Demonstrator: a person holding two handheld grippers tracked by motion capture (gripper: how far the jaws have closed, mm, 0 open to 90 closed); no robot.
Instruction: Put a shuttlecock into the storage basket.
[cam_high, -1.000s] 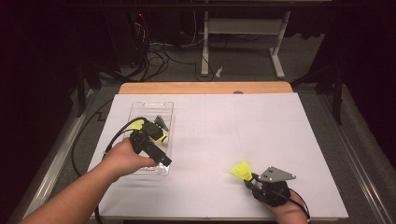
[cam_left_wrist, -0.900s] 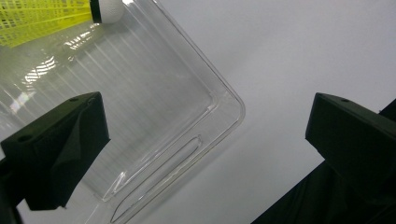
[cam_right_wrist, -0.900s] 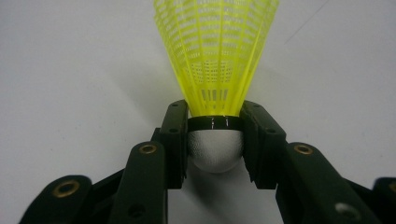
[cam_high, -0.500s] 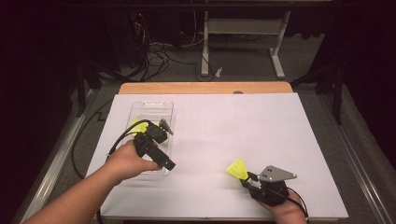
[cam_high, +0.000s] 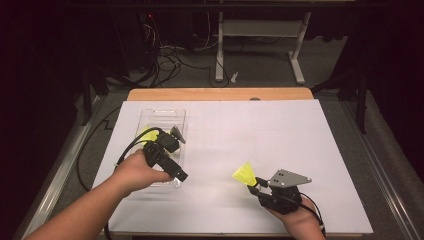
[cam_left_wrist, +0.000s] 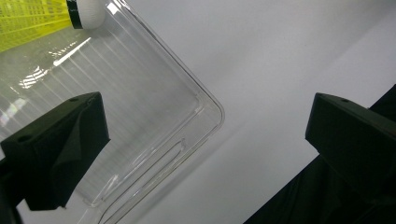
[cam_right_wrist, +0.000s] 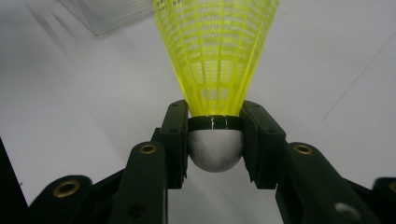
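A clear plastic tray (cam_high: 161, 118) lies on the left of the white table sheet, with a yellow shuttlecock (cam_high: 145, 133) inside it. My left gripper (cam_high: 172, 167) hovers over the tray's near end. In the left gripper view its jaws stand wide apart around the tray's corner (cam_left_wrist: 205, 107), my left gripper (cam_left_wrist: 205, 116) touching nothing, and the shuttlecock (cam_left_wrist: 32, 18) lies at the upper left. My right gripper (cam_high: 253, 186) is near the front right, lifted off the sheet. It is shut on a second yellow shuttlecock (cam_high: 244, 174), my right gripper (cam_right_wrist: 215, 126) pinching the white cork (cam_right_wrist: 215, 151), skirt (cam_right_wrist: 215, 51) pointing away.
The white sheet (cam_high: 280, 130) covers most of the tabletop, with a wooden strip (cam_high: 220, 94) along the far edge. Behind the table are cables and a desk frame (cam_high: 260, 45) on a dark floor. Metal rails run down both sides.
My right gripper has risen and drifted left with the shuttlecock in it. The left gripper has stayed over the tray.
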